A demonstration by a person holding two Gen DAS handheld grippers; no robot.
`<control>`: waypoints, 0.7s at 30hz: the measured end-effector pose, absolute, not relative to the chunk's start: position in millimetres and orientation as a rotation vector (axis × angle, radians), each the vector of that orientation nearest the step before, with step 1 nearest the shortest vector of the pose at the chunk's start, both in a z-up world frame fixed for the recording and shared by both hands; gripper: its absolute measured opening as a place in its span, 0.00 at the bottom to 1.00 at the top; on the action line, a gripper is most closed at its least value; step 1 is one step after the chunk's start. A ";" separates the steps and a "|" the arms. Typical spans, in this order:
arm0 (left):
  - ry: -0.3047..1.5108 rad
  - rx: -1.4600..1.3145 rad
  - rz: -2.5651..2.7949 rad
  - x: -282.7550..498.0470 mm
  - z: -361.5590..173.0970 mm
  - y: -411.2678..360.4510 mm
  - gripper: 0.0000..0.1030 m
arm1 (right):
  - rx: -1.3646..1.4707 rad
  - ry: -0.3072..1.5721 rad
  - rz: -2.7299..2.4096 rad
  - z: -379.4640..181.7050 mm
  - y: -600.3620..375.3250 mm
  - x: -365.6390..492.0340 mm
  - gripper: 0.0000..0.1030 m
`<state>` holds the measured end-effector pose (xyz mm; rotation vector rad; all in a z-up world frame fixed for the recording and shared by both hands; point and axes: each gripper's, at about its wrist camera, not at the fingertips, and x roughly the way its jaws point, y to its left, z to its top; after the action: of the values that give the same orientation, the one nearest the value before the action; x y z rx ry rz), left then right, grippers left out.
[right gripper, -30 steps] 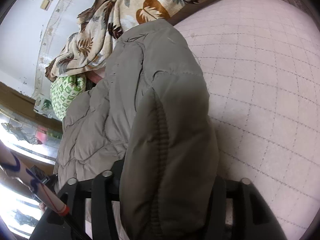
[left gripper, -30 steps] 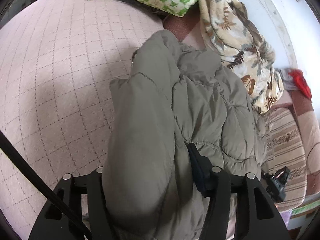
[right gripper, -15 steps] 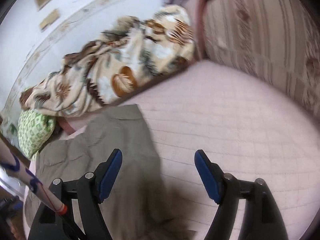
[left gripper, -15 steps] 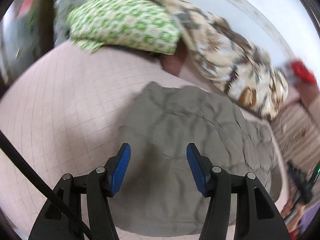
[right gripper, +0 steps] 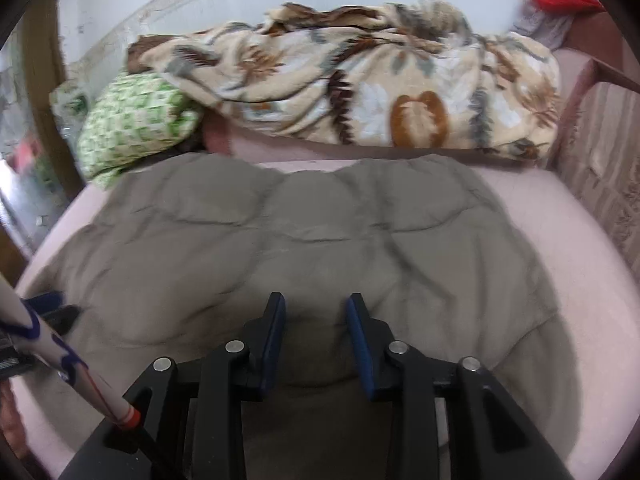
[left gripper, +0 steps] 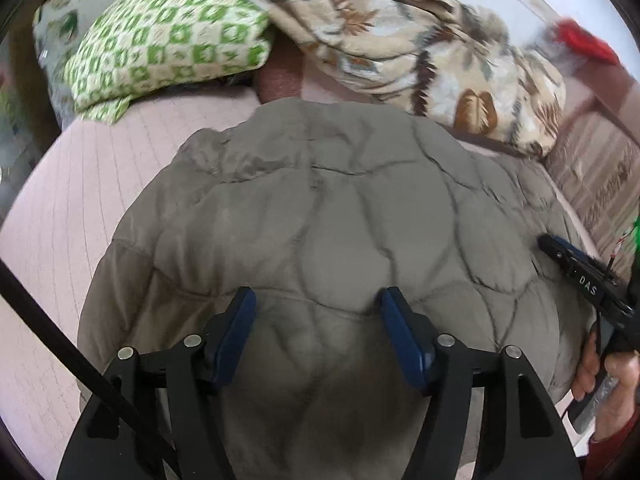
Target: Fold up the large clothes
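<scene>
Jacket (left gripper: 344, 216), a grey-olive quilted puffer, lies spread flat on the pink quilted bed (left gripper: 72, 208), collar end toward the leaf-print blanket (left gripper: 420, 40) and green checked pillow (left gripper: 168, 44) at the bed's far side. It reads as folded once already, sleeves tucked out of sight, so the step in hand looks like the pause between folds: both tools are free of the cloth and setting up for a fresh grasp on the near edge.

Left gripper (left gripper: 316, 304) hovers over the near part of the jacket, jaws spread fairly wide and opening, blue pads (left gripper: 240, 332) clear of the fabric, nothing pinched. Right gripper (right gripper: 316, 316) sits over the near hem on the other side, jaws narrower and closing; puffy cloth shows in the gap behind them, but I cannot tell whether the pads touch it. No real pinch is visible yet. In the left view the right gripper's tip (left gripper: 560, 252) shows above the jacket's right edge, with the person's hand (left gripper: 600, 376) on the handle.

Next move, as a guess: lower both tools to the near hem, bite through the full padded thickness, then carry it over toward the collar. Risk: slippery puffer fabric bulges, so a shallow pinch may slide off.
</scene>
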<state>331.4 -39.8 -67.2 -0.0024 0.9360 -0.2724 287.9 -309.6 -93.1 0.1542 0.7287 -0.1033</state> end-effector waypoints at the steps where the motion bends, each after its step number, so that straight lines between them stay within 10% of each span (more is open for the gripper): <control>1: 0.936 -0.008 -0.257 333.5 -67.6 -36.4 0.64 | 0.163 0.736 -0.155 -93.3 -322.3 290.2 0.31; 21: 0.819 0.120 -0.213 314.9 -55.1 -44.2 0.64 | 0.383 0.828 -0.281 -73.2 -392.4 348.5 0.45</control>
<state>314.9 -44.2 -55.1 0.1195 0.8189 -0.2135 348.5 -392.4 -73.2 0.3830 0.8279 -0.2811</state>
